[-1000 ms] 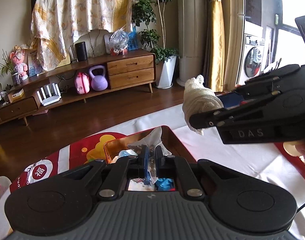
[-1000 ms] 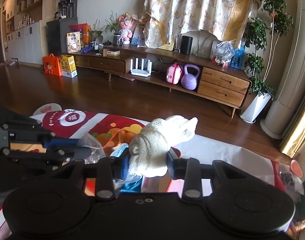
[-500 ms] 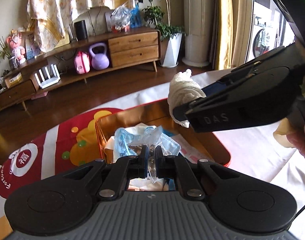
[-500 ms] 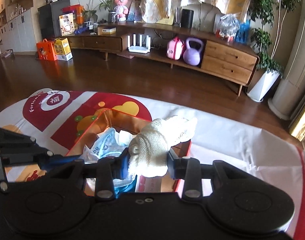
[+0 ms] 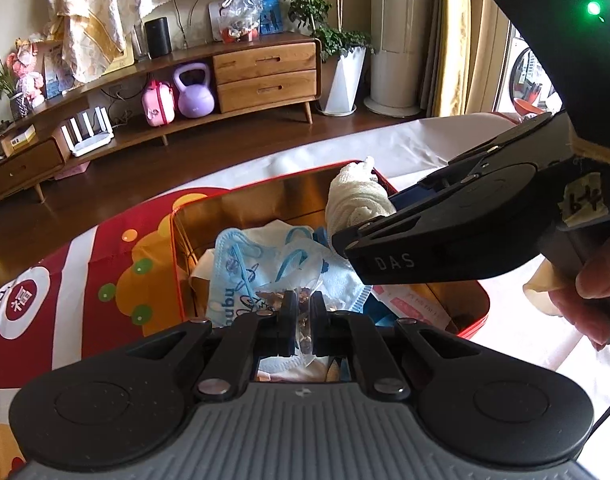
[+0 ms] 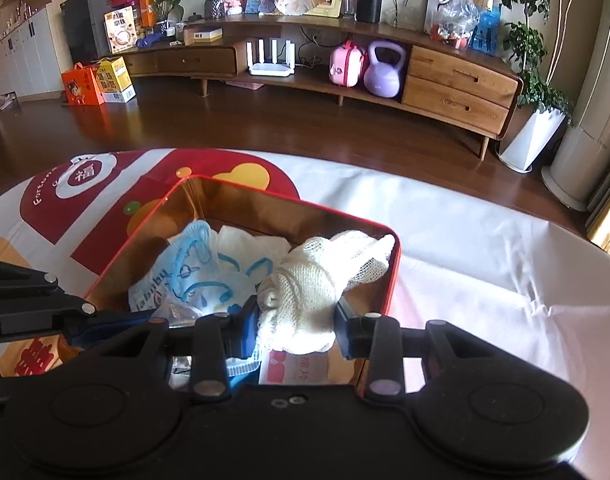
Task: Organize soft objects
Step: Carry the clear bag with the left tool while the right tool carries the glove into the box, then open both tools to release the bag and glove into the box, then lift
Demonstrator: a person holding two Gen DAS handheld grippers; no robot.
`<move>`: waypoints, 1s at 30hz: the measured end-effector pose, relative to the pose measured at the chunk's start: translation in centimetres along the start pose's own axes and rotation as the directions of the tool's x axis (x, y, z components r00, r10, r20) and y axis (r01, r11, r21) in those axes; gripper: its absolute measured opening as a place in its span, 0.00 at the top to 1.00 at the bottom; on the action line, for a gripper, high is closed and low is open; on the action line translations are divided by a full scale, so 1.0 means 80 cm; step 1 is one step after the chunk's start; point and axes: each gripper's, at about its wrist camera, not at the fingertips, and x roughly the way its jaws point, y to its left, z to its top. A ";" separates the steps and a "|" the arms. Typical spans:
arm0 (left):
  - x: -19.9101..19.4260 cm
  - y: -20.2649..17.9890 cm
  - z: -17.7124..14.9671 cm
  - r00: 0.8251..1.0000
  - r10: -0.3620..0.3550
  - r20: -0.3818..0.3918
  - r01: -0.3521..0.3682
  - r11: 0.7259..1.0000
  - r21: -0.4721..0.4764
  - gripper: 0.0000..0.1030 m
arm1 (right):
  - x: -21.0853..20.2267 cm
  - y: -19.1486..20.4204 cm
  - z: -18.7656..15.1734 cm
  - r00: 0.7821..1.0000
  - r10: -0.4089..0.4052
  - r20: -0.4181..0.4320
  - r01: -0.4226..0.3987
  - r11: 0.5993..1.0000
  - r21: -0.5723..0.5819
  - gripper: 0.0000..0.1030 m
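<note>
A red tin box with a gold inside sits on a white and red cloth. It holds blue face masks and white tissue. My right gripper is shut on a rolled white knit glove and holds it just inside the box's right side; the glove also shows in the left wrist view. My left gripper is shut on a clear plastic packet above the masks at the box's near side.
The red and white cloth covers the table around the box. A wooden TV cabinet with a purple kettlebell stands across the wood floor. A potted plant stands at the right.
Both grippers have lowered towards the box. The glove has gone from above the rim to inside the box's right side. The left gripper's packet now sits over the masks.
</note>
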 end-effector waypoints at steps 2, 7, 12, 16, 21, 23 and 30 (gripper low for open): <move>0.004 0.001 -0.001 1.000 -0.001 -0.006 0.001 1.000 -0.004 0.93 | 0.003 0.001 -0.002 1.000 -0.001 -0.006 0.001 1.000 0.001 0.64; 0.012 0.002 -0.005 1.000 -0.006 -0.026 0.005 1.000 -0.016 0.94 | 0.008 0.002 -0.005 1.000 -0.004 -0.016 0.004 1.000 0.008 0.62; 0.017 0.005 -0.010 0.999 -0.007 -0.043 0.006 0.999 -0.038 0.94 | 0.008 0.002 -0.007 1.000 -0.013 -0.021 0.013 1.000 0.019 0.57; 0.016 0.002 -0.013 0.999 0.014 -0.043 -0.015 0.999 -0.031 0.93 | 0.007 0.004 -0.009 1.000 -0.019 -0.023 0.020 1.000 0.014 0.45; 0.012 0.000 -0.014 0.999 0.017 -0.040 -0.018 0.999 -0.035 0.93 | -0.003 0.004 -0.007 1.000 -0.024 -0.008 0.024 0.999 0.021 0.39; 0.010 0.000 -0.015 0.999 0.017 -0.040 -0.019 0.999 -0.040 0.92 | -0.008 0.004 -0.006 1.000 -0.025 -0.007 0.025 0.999 0.021 0.38; -0.001 0.001 -0.017 0.999 0.037 -0.038 -0.039 0.998 -0.055 0.91 | -0.023 0.007 -0.005 1.000 -0.030 0.006 0.029 0.999 0.031 0.35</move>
